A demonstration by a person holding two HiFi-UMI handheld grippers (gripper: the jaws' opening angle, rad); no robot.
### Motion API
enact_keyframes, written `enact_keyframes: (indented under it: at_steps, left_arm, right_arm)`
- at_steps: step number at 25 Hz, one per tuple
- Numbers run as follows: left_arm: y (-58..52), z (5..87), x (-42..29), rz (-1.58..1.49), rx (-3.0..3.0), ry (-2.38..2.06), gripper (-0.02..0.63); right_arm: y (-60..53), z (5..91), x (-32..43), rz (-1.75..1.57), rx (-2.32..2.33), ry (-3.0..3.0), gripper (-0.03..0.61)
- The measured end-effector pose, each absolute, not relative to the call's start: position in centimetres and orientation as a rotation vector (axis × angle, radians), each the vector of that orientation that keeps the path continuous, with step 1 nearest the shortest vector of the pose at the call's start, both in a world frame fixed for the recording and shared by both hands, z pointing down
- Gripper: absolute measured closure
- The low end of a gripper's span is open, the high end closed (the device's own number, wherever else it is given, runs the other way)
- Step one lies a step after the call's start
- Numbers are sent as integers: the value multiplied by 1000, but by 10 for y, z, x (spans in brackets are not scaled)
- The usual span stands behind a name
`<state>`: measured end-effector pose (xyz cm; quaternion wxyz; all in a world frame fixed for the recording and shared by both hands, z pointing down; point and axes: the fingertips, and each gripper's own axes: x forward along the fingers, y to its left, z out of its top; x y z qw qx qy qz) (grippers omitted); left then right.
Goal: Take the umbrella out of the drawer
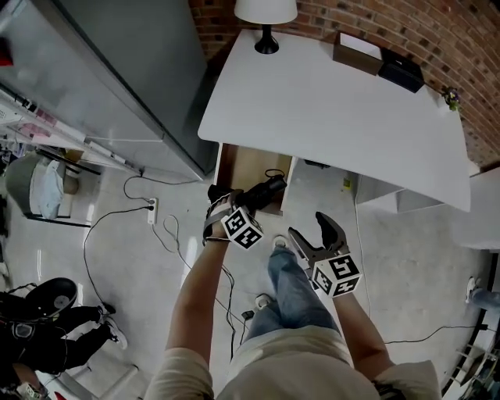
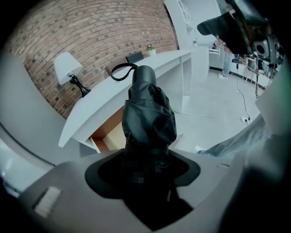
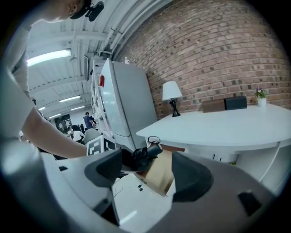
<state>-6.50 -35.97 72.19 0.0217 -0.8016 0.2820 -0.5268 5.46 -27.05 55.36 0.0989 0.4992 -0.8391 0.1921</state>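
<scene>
Left gripper clamps the folded black fabric umbrella by the open wooden drawer.
Probably light, a slippery sleeve over a stiff core: hold mid-body. Right gripper gapes empty.

umbrella: black cloth, slight sheen | desk: smooth white | wall: rough brick

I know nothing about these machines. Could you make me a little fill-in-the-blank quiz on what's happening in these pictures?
1. The left tongs are clamped on the folded umbrella, whose colour is ____.
2. The right tongs are open and hold ____.
3. The drawer under the white desk stands ____.
4. The lamp stands before a wall of ____.

Missing words: black; nothing; open; brick.
</scene>
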Motion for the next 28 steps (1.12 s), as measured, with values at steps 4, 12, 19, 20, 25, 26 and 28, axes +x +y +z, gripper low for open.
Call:
enact_keyframes:
  at_steps: [4, 12, 19, 20, 25, 26, 28]
  left_arm:
    - [-326, 696, -76, -1571, -2512, 949, 362]
    - [-259, 631, -89, -1390, -2596, 1106, 360]
    - [-202, 586, -99, -1269, -2615, 1214, 360]
    - [-195, 581, -100, -1249, -2626, 1234, 360]
    - [-156, 555, -103, -1128, -2680, 1344, 360]
    - [-148, 551, -105, -1105, -2687, 1363, 360]
    - [-134, 542, -108, -1057, -2697, 1405, 360]
  right_arm:
    - [-243, 540, 42, 514, 1453, -2461, 303]
    - [-185, 514, 26, 401, 1448, -2446, 410]
    - [-140, 490, 14, 323, 1440, -2488, 525]
    - [-136, 487, 13, 316, 1442, -2489, 534]
    - [-116, 476, 7, 286, 1439, -2488, 575]
    - [-112, 473, 5, 278, 1435, -2493, 575]
    - [-106, 466, 2, 258, 1433, -2506, 577]
